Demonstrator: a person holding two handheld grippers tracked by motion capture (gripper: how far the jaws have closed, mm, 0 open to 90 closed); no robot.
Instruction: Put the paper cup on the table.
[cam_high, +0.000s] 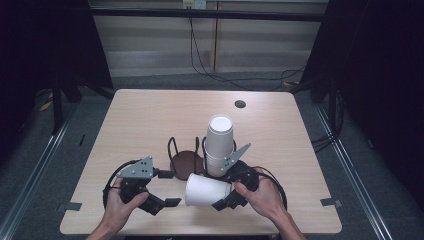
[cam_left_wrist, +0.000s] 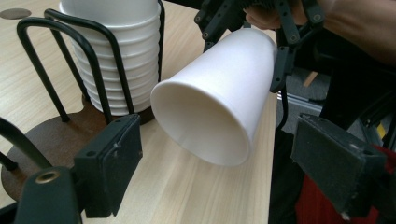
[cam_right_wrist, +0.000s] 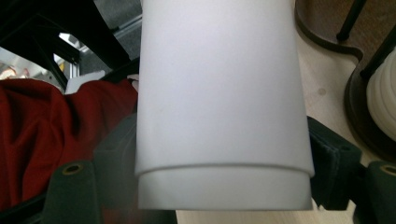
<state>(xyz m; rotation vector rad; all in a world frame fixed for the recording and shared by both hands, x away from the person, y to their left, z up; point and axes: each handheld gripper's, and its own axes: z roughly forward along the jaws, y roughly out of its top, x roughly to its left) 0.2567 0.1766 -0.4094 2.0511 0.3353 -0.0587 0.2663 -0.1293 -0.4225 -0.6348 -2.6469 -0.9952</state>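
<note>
One nested cup (cam_right_wrist: 224, 186), right claw's view alone.

A light wooden table (cam_high: 150, 120) carries a dark brown wire-loop holder (cam_high: 184, 159) near its middle, with a tall stack of white cups (cam_high: 219, 142) standing upright in the holder's right bay and its left bay showing only the brown base. A small dark round grommet (cam_high: 240, 104) sits in the tabletop towards the far edge. Black cables (cam_high: 210, 70) trail across the grey floor beyond the table, and red cloth (cam_right_wrist: 56, 130) lies below the near table edge.
</note>
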